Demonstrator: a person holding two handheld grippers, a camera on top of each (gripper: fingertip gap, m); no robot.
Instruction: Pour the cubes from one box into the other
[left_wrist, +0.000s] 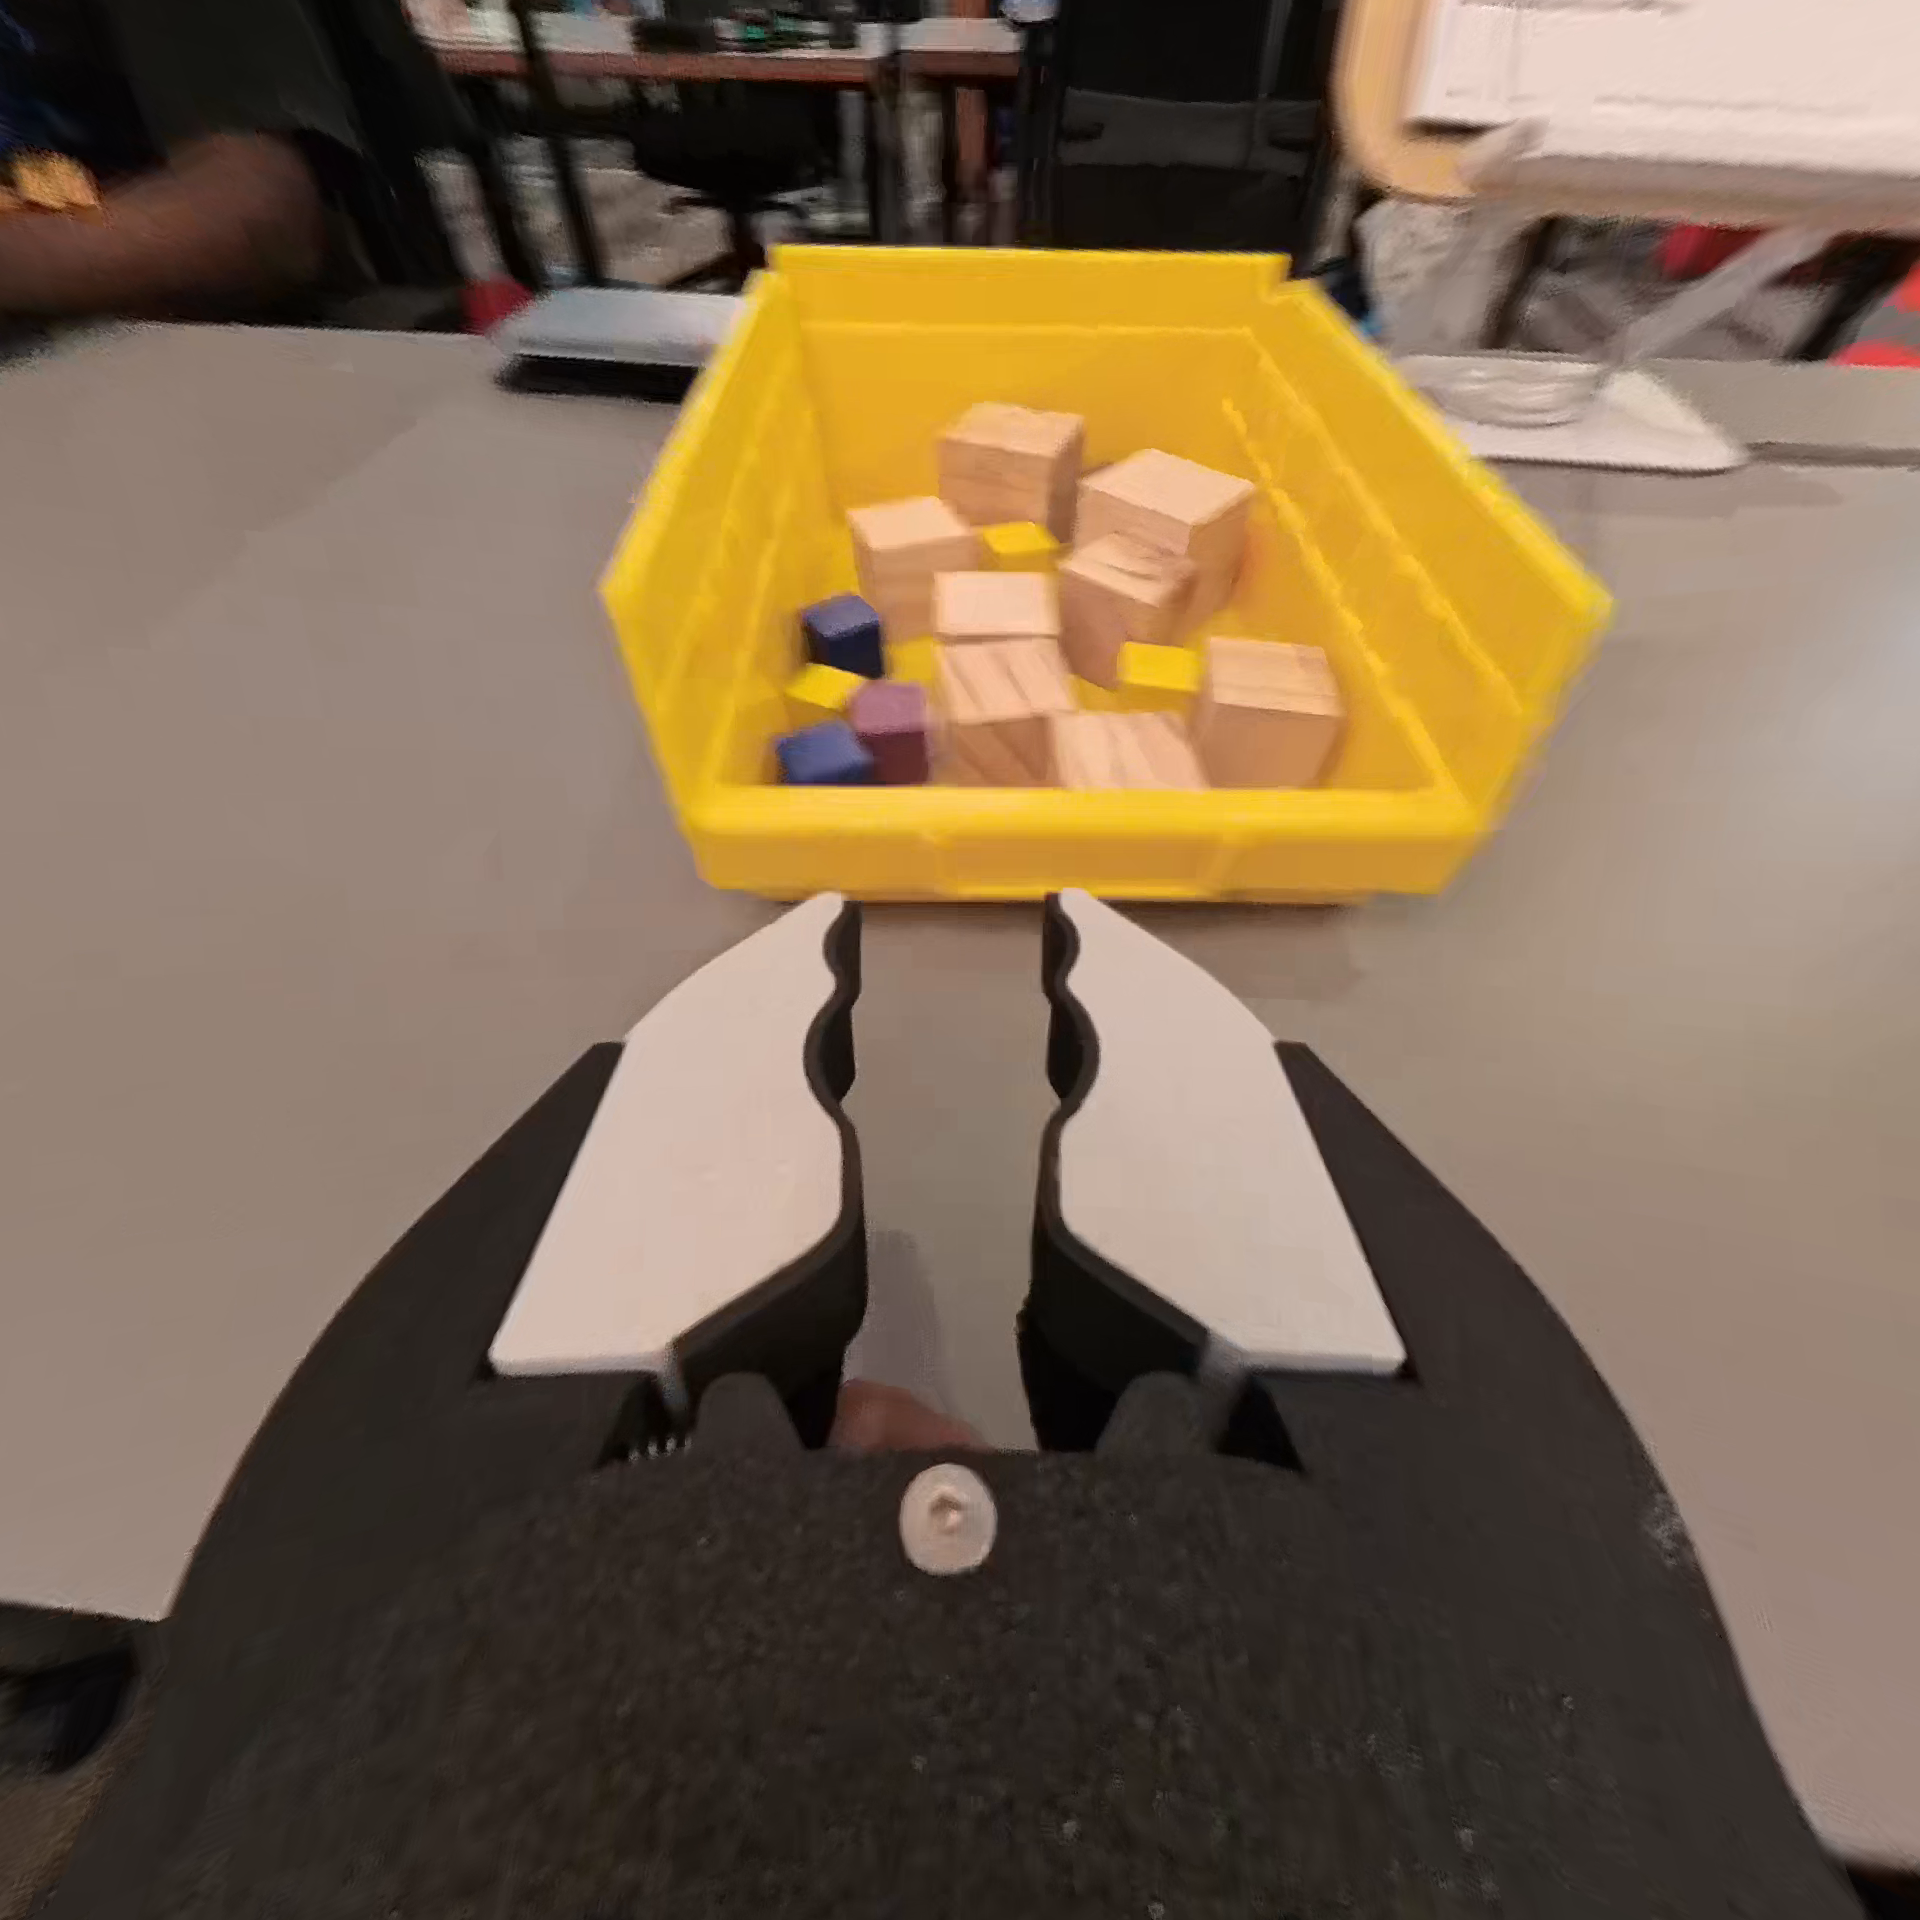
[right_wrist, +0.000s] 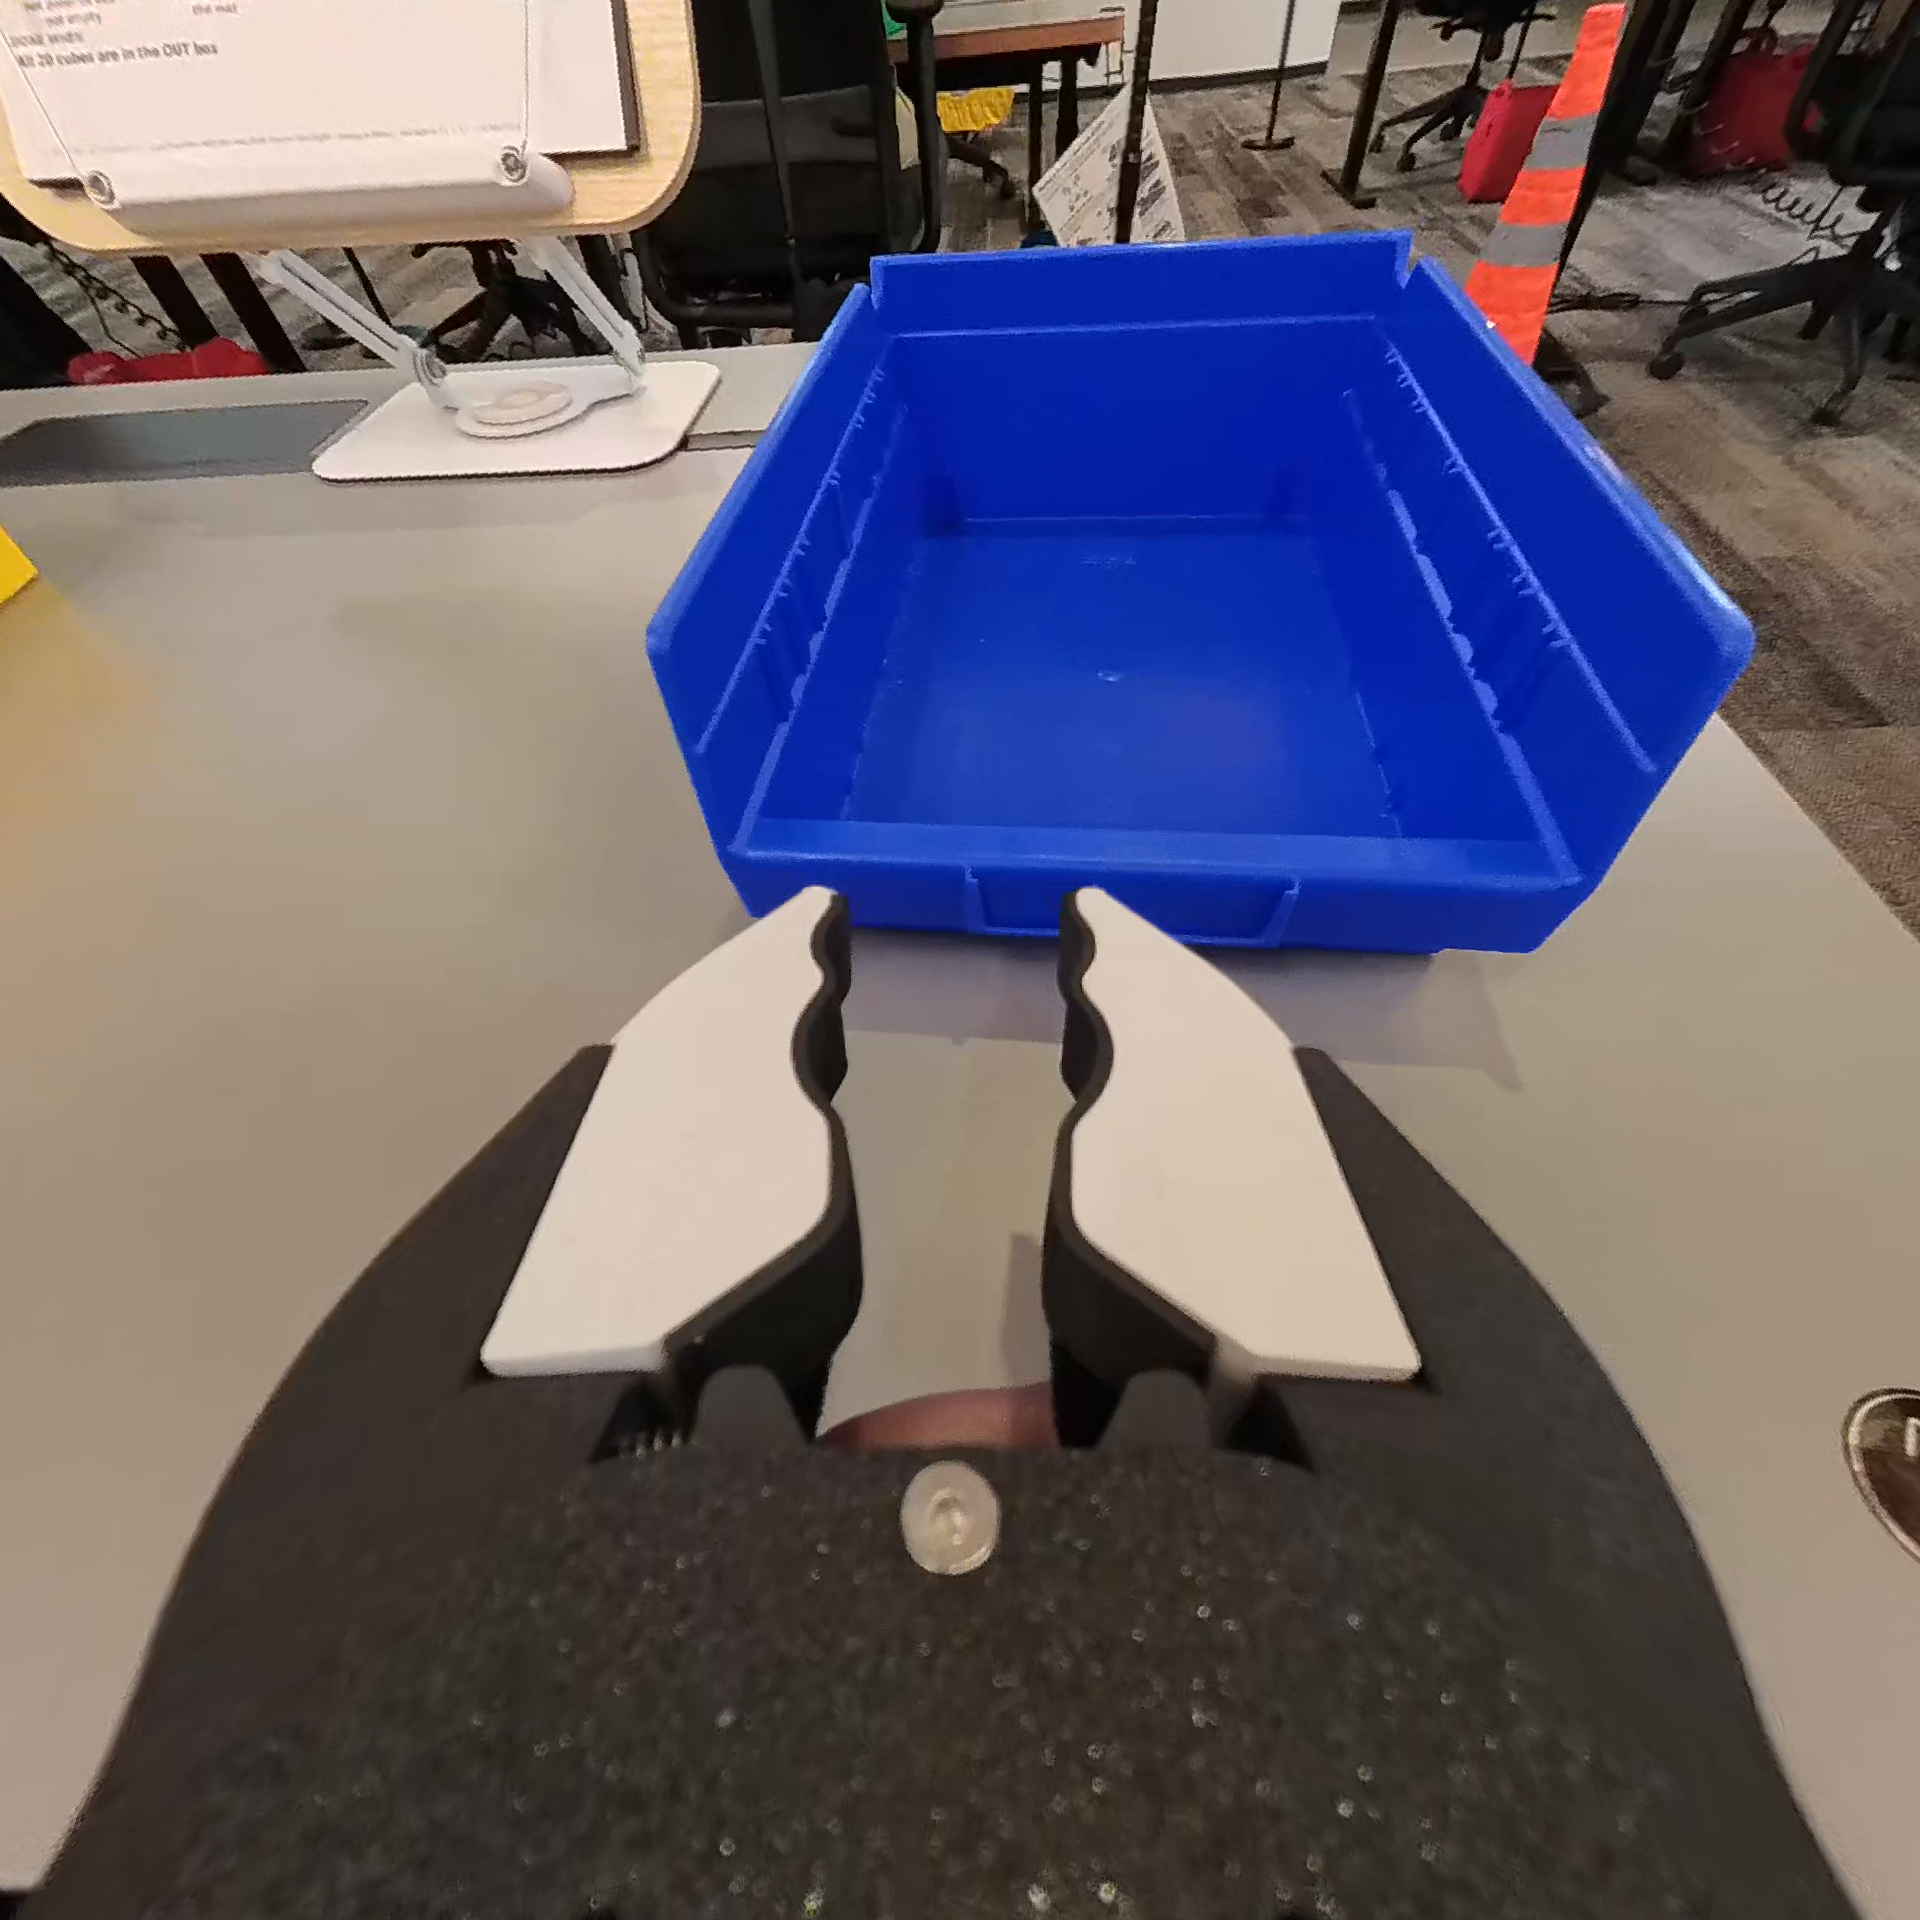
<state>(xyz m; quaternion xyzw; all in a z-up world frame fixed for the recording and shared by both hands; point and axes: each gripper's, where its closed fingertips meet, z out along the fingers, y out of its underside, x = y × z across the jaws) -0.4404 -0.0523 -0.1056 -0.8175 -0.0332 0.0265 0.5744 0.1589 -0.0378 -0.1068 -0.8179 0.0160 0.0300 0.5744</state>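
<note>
Cubes (left_wrist: 1081, 613) (wood + coloured) fill yellow box (left_wrist: 727, 540); blue box (right_wrist: 1621, 582) bare.

We see a yellow box (left_wrist: 1081, 842) upright on the grey table, holding a jumble of pale wooden cubes (left_wrist: 1101, 613) plus smaller blue, yellow and, as far as the blur allows, purple ones. The blue box (right_wrist: 1143, 894) stands upright, empty.

Grey table (left_wrist: 312, 831), yellow box (left_wrist: 1091, 842) of cubes set on it, flat dark device (left_wrist: 613, 338) seen at far left edge, blue box (right_wrist: 1143, 914) placed toward right edge, white stand base (right_wrist: 520, 426) rested at far left
</note>
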